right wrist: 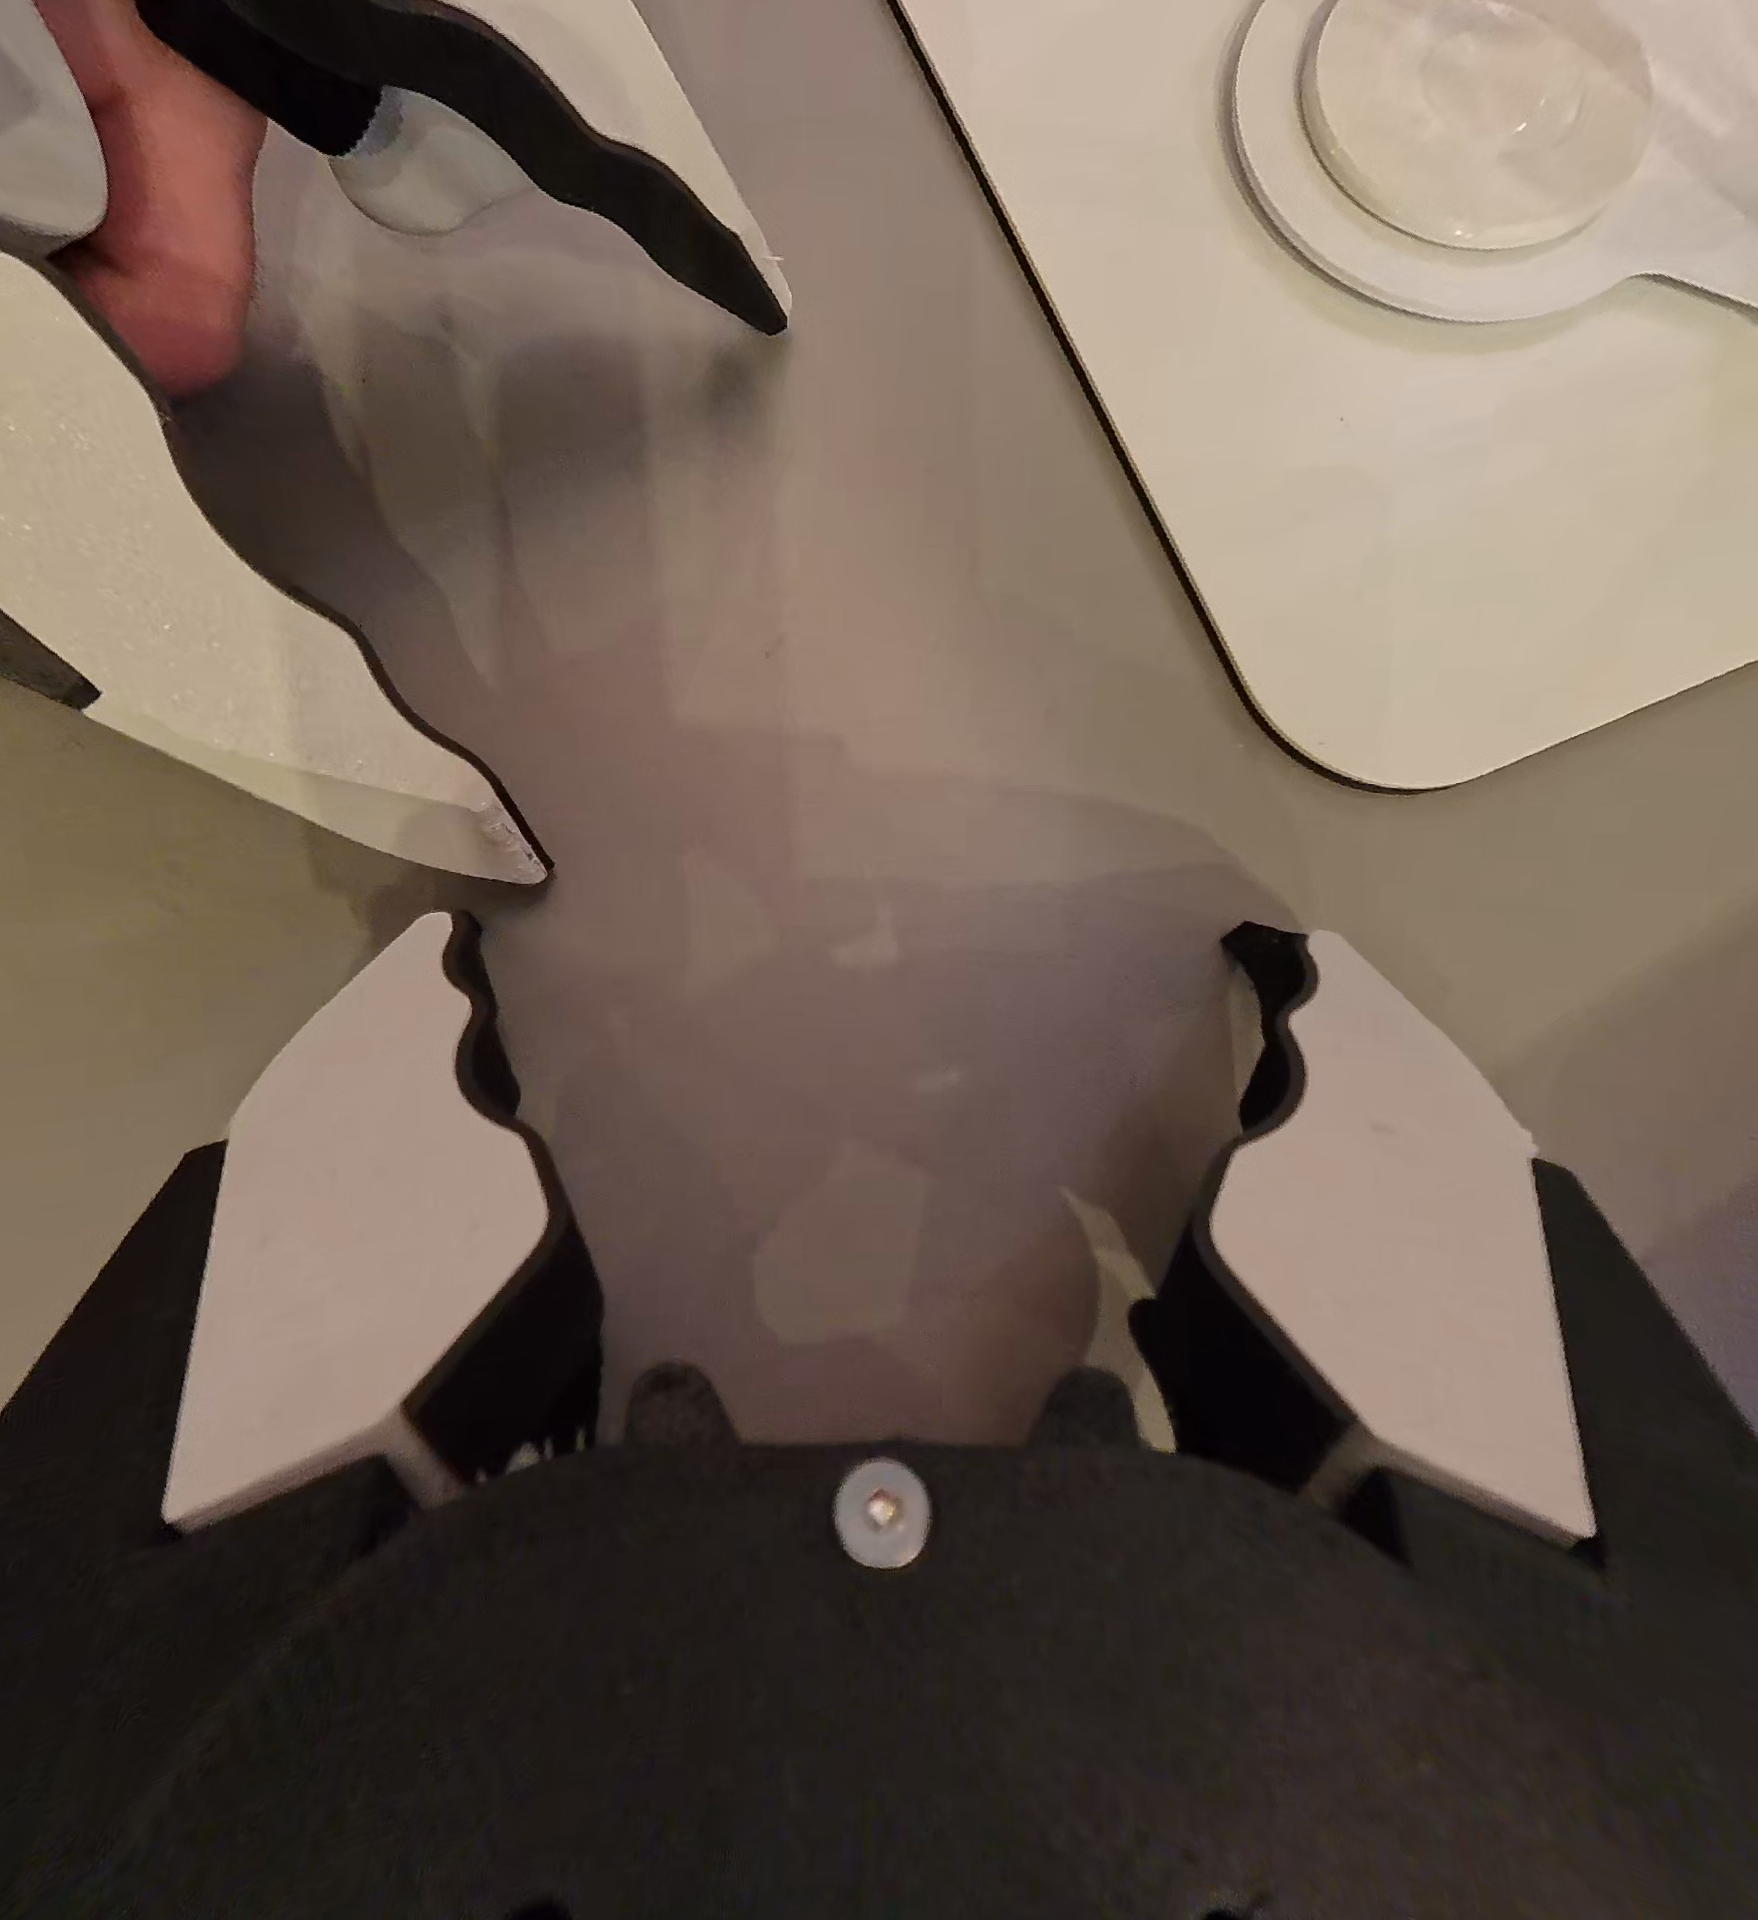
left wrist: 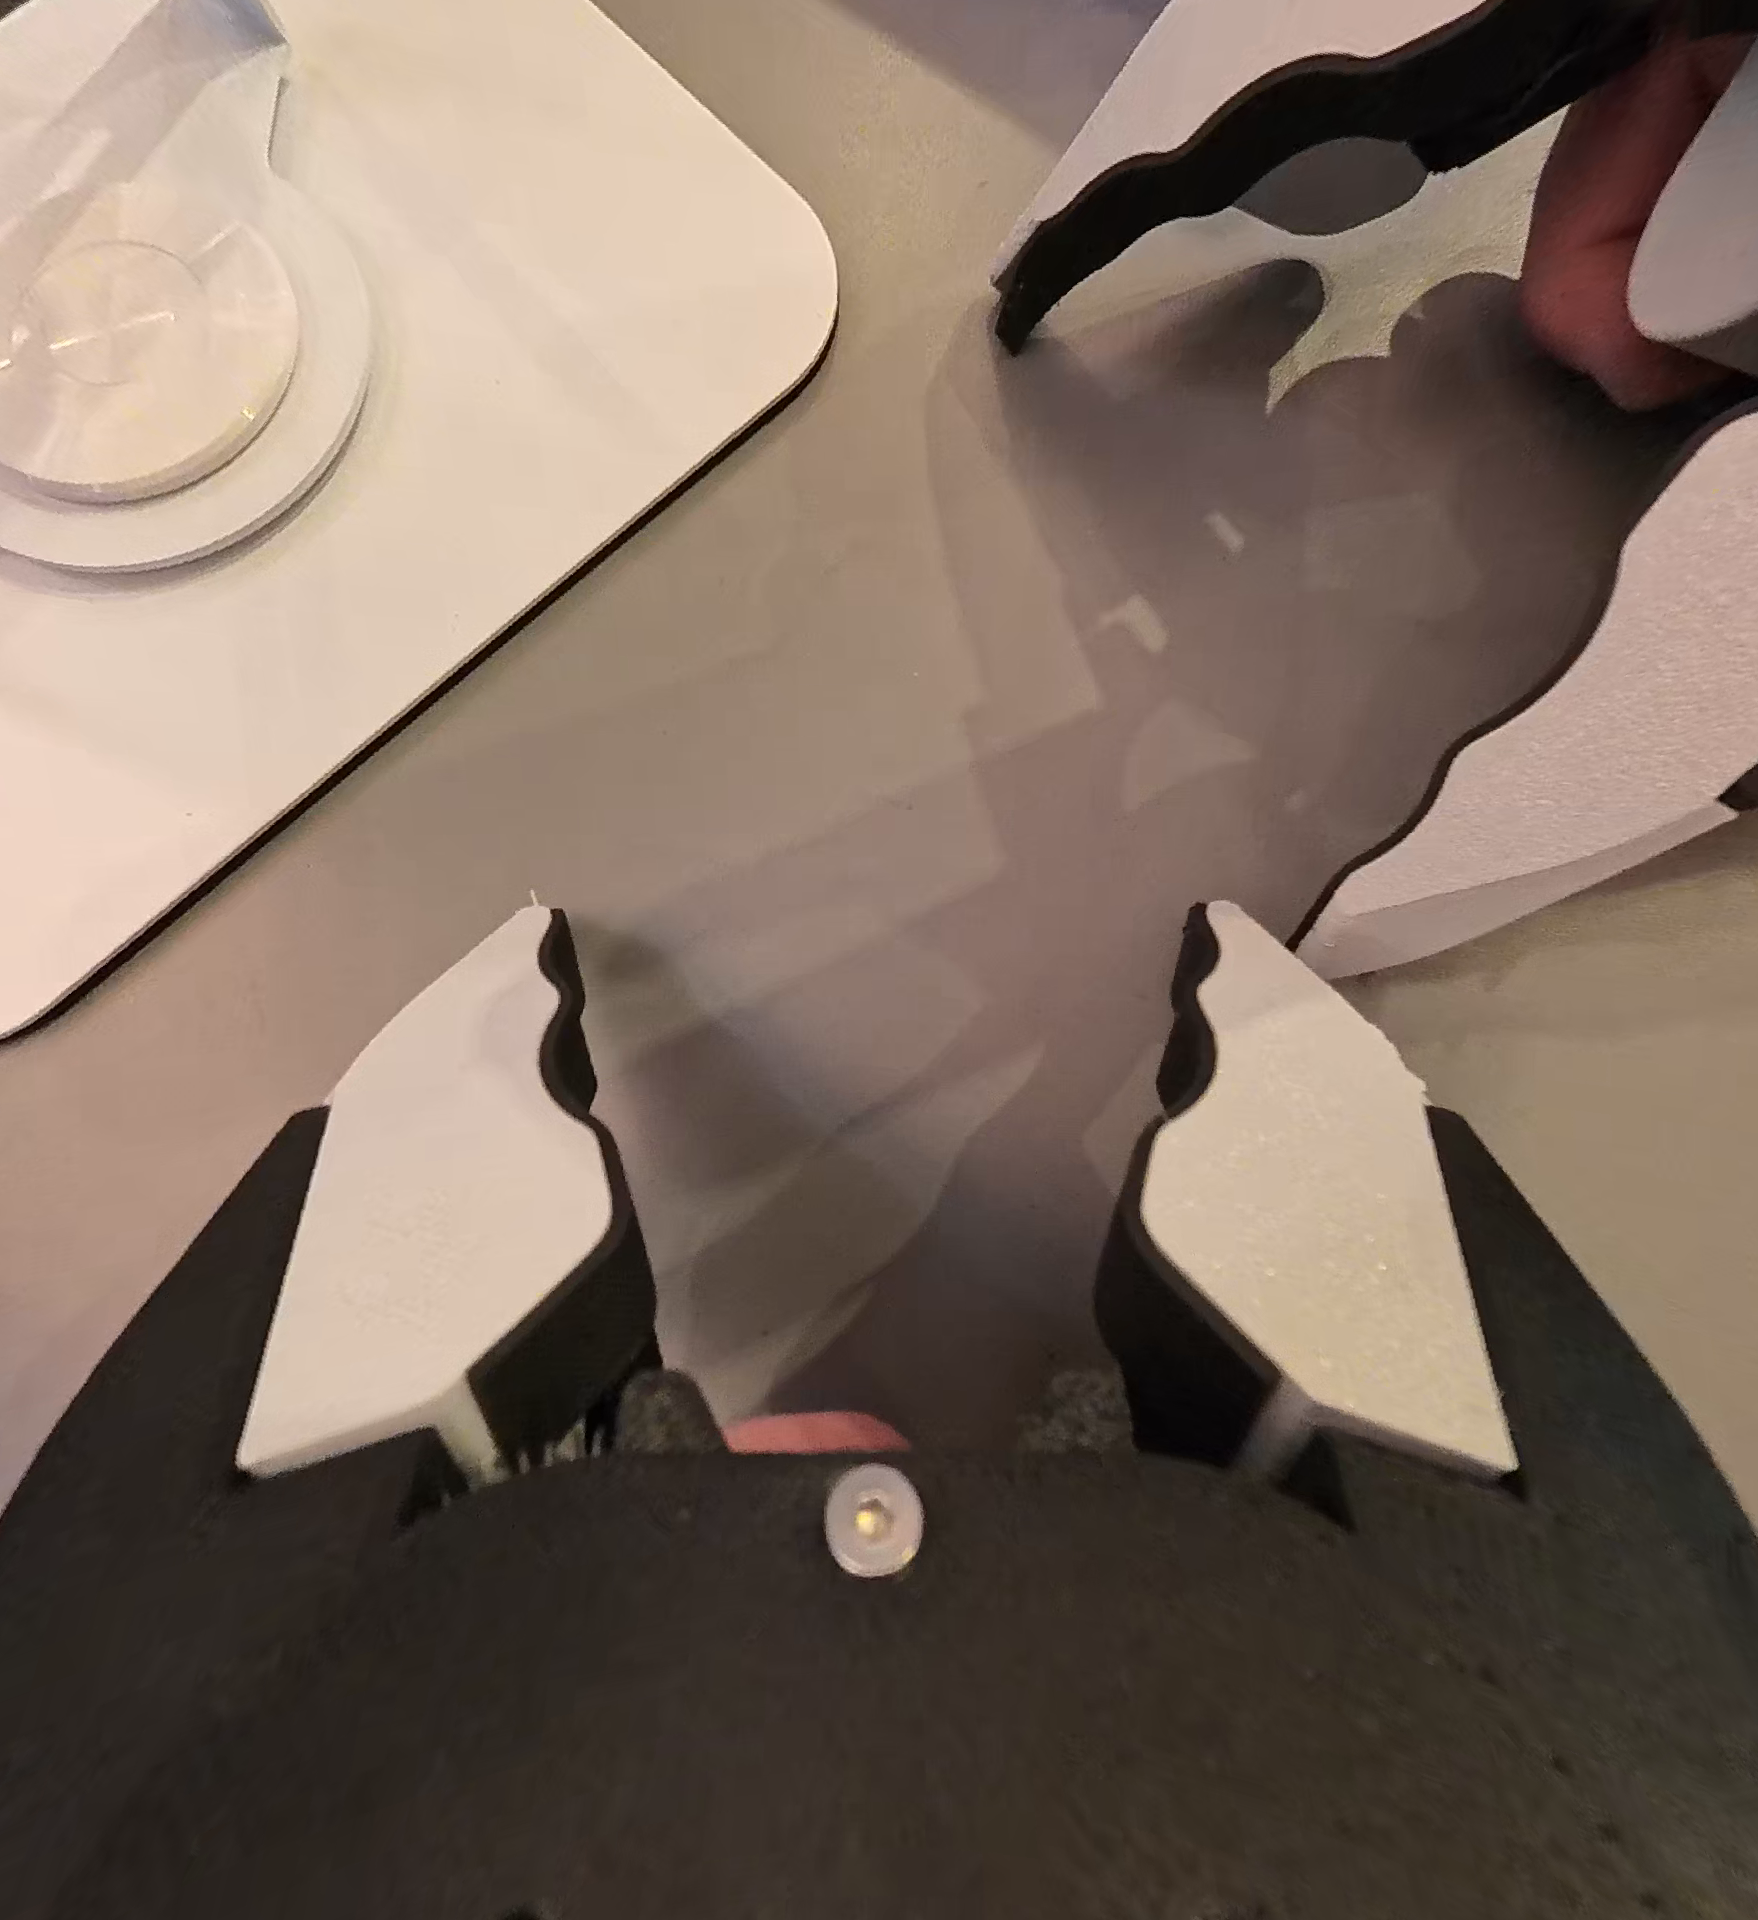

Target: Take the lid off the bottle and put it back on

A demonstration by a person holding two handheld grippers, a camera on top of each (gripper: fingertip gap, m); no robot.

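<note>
A clear plastic bottle (left wrist: pixel 116 343) stands on a white round pad on a white board (left wrist: pixel 501 540) at the upper left of the left wrist view. Only its base and lower wall show, and the lid is out of view. It also shows at the upper right of the right wrist view (right wrist: pixel 1477 114), on the same board (right wrist: pixel 1426 540). My left gripper (left wrist: pixel 875 925) is open and empty above the grey table, right of the board. My right gripper (right wrist: pixel 859 930) is open and empty, left of the board. The two grippers face each other, tips close but apart.
The right gripper (left wrist: pixel 1161 634) reaches in from the upper right of the left wrist view, with a person's finger (left wrist: pixel 1602 260) behind it. The left gripper (right wrist: pixel 651 597) reaches in from the upper left of the right wrist view. The grey table (left wrist: pixel 833 644) reflects dimly.
</note>
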